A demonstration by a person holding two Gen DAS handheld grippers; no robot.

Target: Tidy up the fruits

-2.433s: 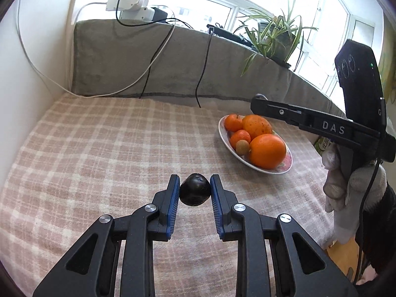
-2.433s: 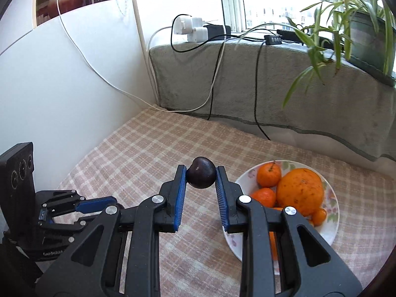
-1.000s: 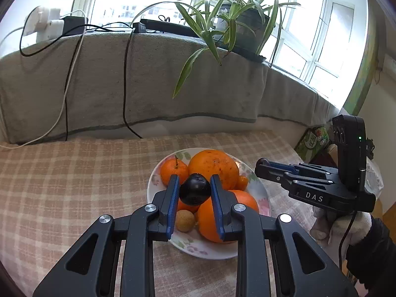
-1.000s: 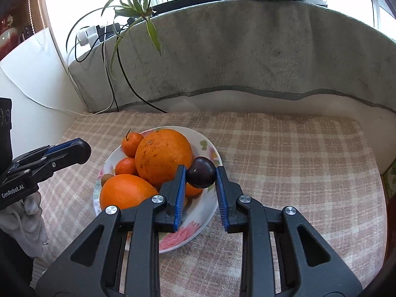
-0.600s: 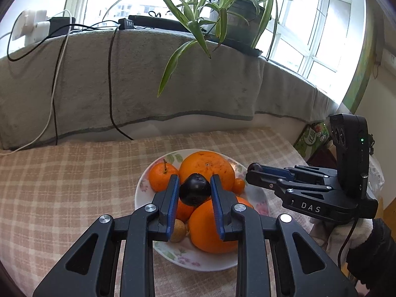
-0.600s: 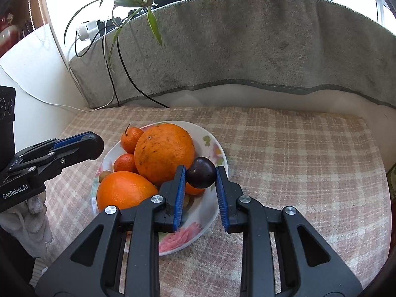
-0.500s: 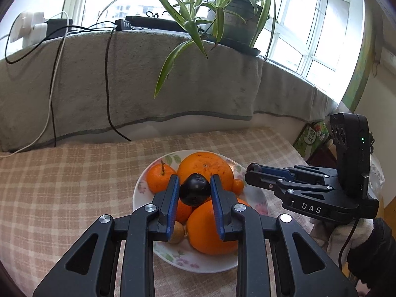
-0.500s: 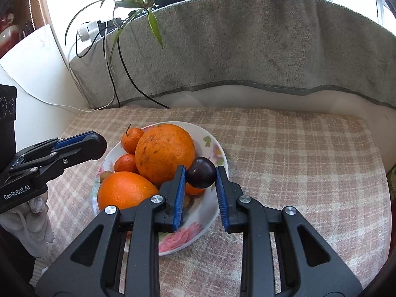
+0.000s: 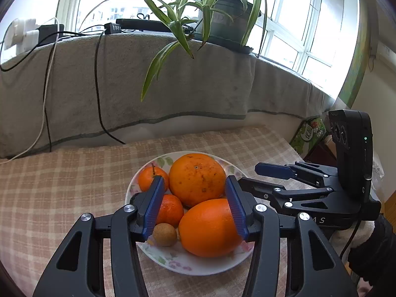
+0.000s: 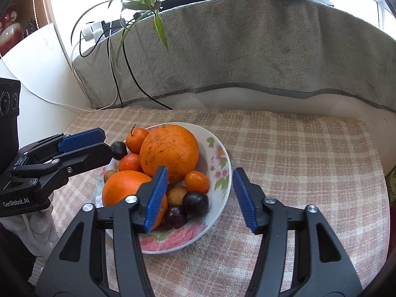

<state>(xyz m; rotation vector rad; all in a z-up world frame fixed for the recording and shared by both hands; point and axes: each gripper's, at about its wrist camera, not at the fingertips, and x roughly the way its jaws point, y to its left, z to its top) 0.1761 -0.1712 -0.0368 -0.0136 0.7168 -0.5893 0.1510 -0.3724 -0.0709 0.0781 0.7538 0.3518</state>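
Observation:
A flowered plate point(image 9: 188, 267) point(image 10: 217, 212) on the checked cloth holds a large orange point(image 9: 196, 175) point(image 10: 169, 153), a second orange point(image 9: 208, 227), mandarins, a kumquat point(image 10: 196, 181) and a longan point(image 9: 164, 234). My left gripper point(image 9: 194, 180) point(image 10: 104, 143) hovers over the plate's left side, its jaws opening with nothing pressed between them. A dark plum point(image 10: 118, 148) lies by its fingertip. My right gripper point(image 10: 199, 173) point(image 9: 250, 173) hangs over the plate's near right side, jaws opening and empty. Two dark plums point(image 10: 195, 203) lie in the plate below it.
A grey towel point(image 9: 173, 86) drapes the windowsill behind the table, with black and white cables point(image 9: 99, 86) hanging down it. A potted spider plant point(image 9: 220, 17) stands on the sill, leaves drooping over the table. A green packet point(image 9: 309, 133) sits past the table's right edge.
Both grippers were shut on dark plums over the plate; both have opened and the plums now lie in the plate. Neither hand has shifted much.

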